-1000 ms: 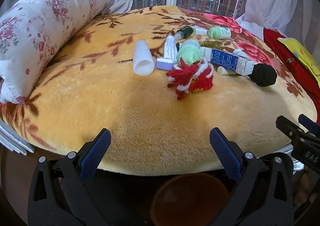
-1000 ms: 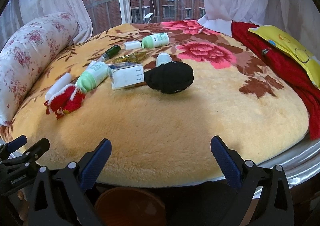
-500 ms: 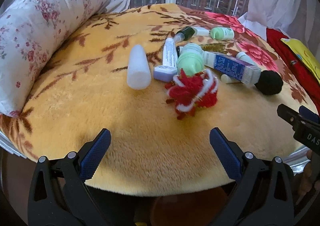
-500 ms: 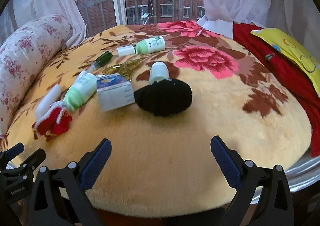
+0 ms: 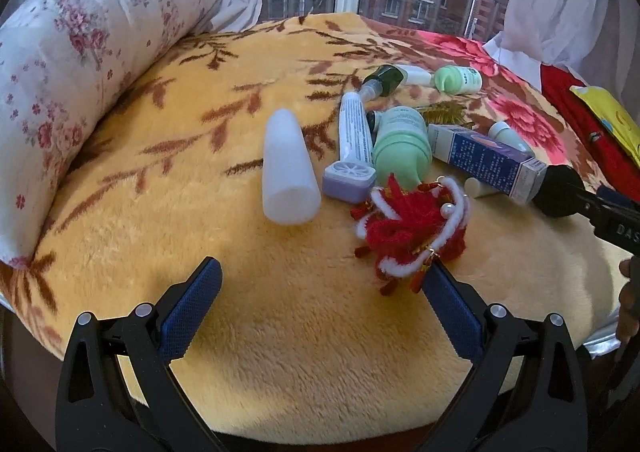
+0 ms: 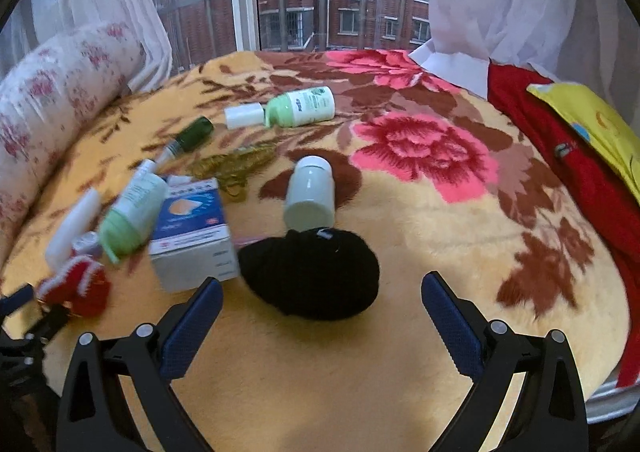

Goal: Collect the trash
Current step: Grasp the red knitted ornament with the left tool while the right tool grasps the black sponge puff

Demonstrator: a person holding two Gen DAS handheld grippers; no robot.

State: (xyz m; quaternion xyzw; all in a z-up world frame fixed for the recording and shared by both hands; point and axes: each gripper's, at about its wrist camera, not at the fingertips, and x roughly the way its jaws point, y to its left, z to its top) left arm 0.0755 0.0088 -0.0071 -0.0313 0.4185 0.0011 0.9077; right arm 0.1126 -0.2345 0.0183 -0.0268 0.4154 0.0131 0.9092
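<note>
A pile of small items lies on a round yellow floral blanket (image 5: 280, 352). In the left wrist view my left gripper (image 5: 320, 312) is open, just short of a white plastic cap (image 5: 289, 172) and a red-and-white yarn ornament (image 5: 412, 228). Behind them lie a purple-capped tube (image 5: 354, 148), a green bottle (image 5: 402, 146) and a blue-white box (image 5: 488, 160). In the right wrist view my right gripper (image 6: 320, 316) is open, with a black knitted bundle (image 6: 312, 276) right ahead of its tips. A white jar (image 6: 310, 192) and the blue-white box (image 6: 192, 232) lie beyond.
A floral bolster pillow (image 5: 80, 64) lines the left edge. Red cloth (image 6: 560, 156) and a yellow cushion (image 6: 592, 116) lie at the right. Another green bottle (image 6: 300, 107), a dark vial (image 6: 192, 134) and gold tinsel (image 6: 236, 164) lie further back. Curtains and a window stand behind.
Both grippers have moved forward over the blanket toward the pile. The items now look larger and nearer. The brown round thing below the blanket's edge has dropped out of view.
</note>
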